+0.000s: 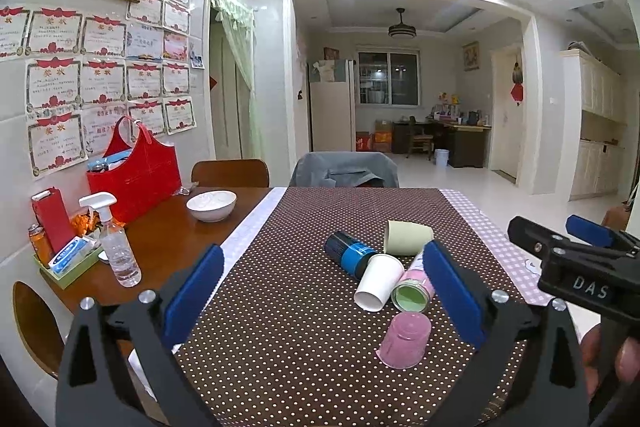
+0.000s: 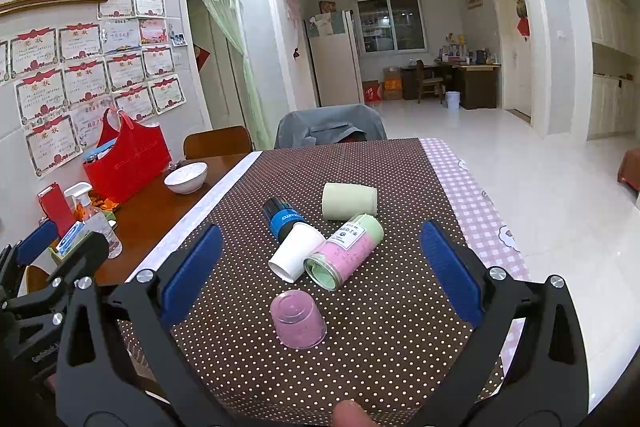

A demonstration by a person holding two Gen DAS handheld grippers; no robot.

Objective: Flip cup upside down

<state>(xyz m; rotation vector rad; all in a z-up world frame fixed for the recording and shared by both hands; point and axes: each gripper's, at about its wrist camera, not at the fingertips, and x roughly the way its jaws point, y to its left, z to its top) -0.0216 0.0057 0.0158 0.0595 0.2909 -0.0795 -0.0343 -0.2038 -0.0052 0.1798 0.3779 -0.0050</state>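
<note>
**A:** Why are both grippers held back from the cups?

**B:** My guess is nothing has been picked yet. The left gripper (image 1: 320, 291) hangs over the near edge of the table (image 1: 168, 243) with its jaws spread wide and nothing between them. The right gripper (image 2: 320, 267) is the same: wide apart and empty, looking straight down the dotted cloth (image 2: 360, 347).

**A:** And the cups?

**B:** Five of them, bunched around the middle of the cloth. The pink cup (image 2: 298, 319) stands nearest the near edge, mouth down, base up, a little apart from the rest. It is translucent, with a clear flat bottom. Just behind it lie a white cup (image 2: 296, 253) and a pink-and-green cup (image 2: 346, 251), side by side on their sides with their mouths toward the near edge. A blue cup (image 2: 282, 217) lies behind the white one, touching it or tucked into it. A pale green cup (image 2: 348, 201) lies sideways, farthest back.

**A:** So which one gets flipped?

**B:** The pink one already looks done. I'd judge one of the lying cups is next, likely the white, since its rim is open to the grippers.

**A:** Any risk?

**B:** They lie crowded; gripping one may roll its neighbour.
</note>
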